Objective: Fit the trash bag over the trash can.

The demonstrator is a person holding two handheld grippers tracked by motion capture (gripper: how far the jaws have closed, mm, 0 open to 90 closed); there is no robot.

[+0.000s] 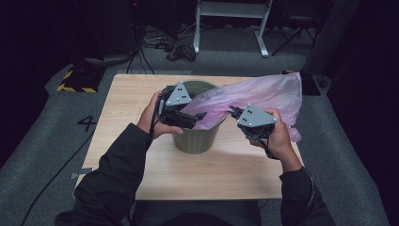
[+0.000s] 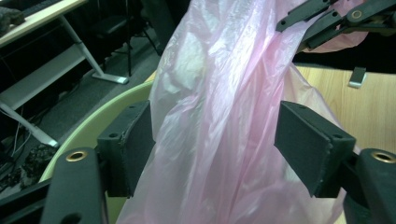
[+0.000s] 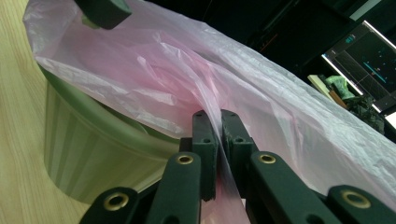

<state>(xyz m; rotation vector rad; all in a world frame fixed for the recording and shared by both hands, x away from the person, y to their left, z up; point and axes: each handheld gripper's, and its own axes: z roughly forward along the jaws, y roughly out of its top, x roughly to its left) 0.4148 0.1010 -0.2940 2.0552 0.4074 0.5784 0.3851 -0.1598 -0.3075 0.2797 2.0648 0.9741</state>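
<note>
One wooden table (image 1: 226, 169) takes up the middle of the high view, set on a grey carpeted floor (image 1: 42, 141) with a white desk frame (image 1: 230, 14) standing further back. A person's dark sleeves come in from the bottom edge, a hand on each tool.

Next in size is a pink plastic bag (image 1: 254, 96), thin and see-through. It stretches from the mouth of the bin out to the right over the table, puffed up and wrinkled, with its far end hanging near the table's right edge. In the left gripper view the bag (image 2: 219, 116) drapes down between the two black pads, and in the right gripper view it (image 3: 187, 74) lies across the bin's rim.

An olive-green bin (image 1: 195, 139) stands upright near the table's centre, its ribbed wall and rim clear in the right gripper view (image 3: 79, 140).

Smaller again, the left gripper (image 1: 200, 114) sits over the bin's near rim. Its jaws are spread wide, with bag film hanging loose in the gap; the left pad touches the film, the right pad stands just beside it.

Lastly, the right gripper (image 1: 231, 111) is held just right of the bin. Its jaws are pressed together on a fold of the bag, pinching the thin film tight between the pads (image 3: 205, 140).
</note>
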